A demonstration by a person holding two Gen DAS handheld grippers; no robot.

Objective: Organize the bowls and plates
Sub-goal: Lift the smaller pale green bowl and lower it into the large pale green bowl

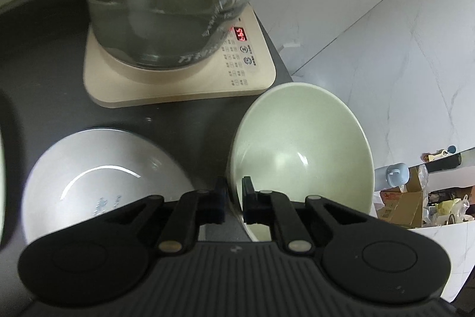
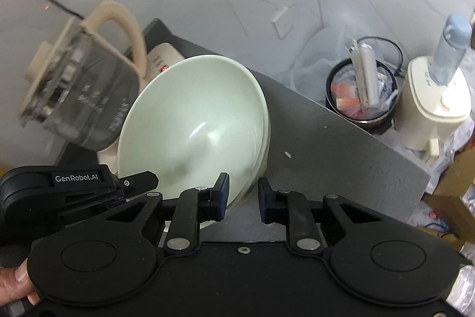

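Pinched between my left fingers (image 1: 233, 198) is the near rim of the pale green bowl (image 1: 302, 150), one pad inside the wall and one outside, the gap narrow; that grip tilts the bowl up on edge. Just left of those fingers the white bowl (image 1: 98, 171) sits flat on the dark worktop (image 1: 53, 73), and I judge it the likely partner for stacking. Beyond both stands a glass kettle (image 1: 166, 14) on its beige base (image 1: 184, 88), close enough that I'd keep the lift low.

On the other side, my right fingers (image 2: 243, 196) stand moderately apart and hold nothing; the left pad lies against or just short of the green bowl's (image 2: 193, 121) lower edge, I cannot tell which. They look ready to steady it. The left gripper's body shows at left of them.
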